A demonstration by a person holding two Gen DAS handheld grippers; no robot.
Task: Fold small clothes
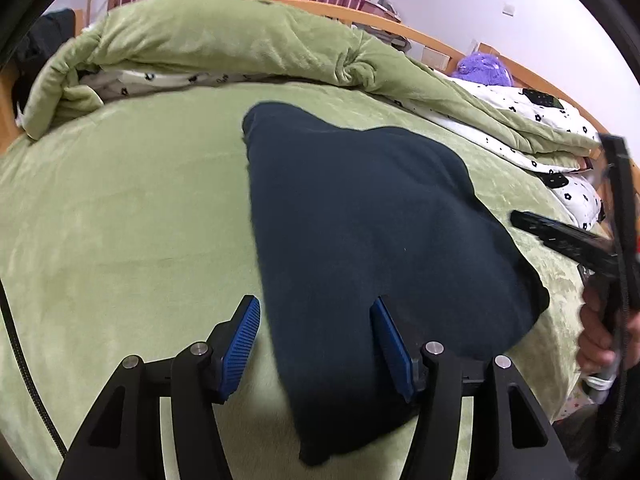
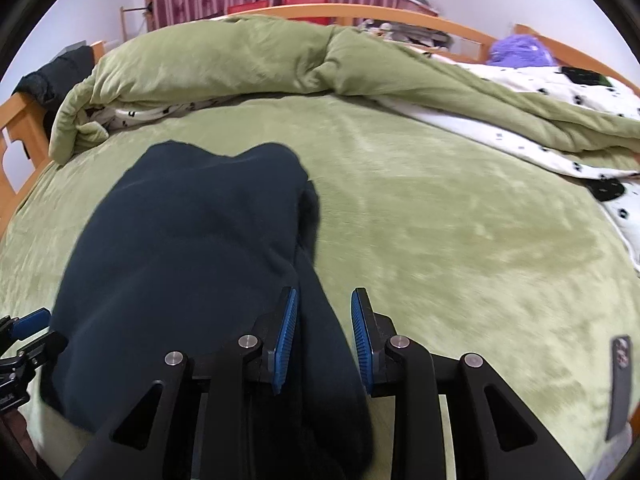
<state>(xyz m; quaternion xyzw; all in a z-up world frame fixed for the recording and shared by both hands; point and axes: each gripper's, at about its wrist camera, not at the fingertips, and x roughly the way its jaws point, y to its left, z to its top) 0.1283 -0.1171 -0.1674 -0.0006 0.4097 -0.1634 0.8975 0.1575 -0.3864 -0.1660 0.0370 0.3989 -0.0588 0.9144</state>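
A dark navy garment lies flat on the green bed cover; it also shows in the right wrist view. My left gripper is open, its blue pads straddling the garment's near left edge. My right gripper is open, its pads on either side of the garment's folded right strip, close above it. The right gripper also appears at the right edge of the left wrist view, held by a hand.
A rolled green quilt with white patterned lining lies across the far side. A wooden bed frame bounds the bed. A purple plush toy sits far right. A phone lies at the near right.
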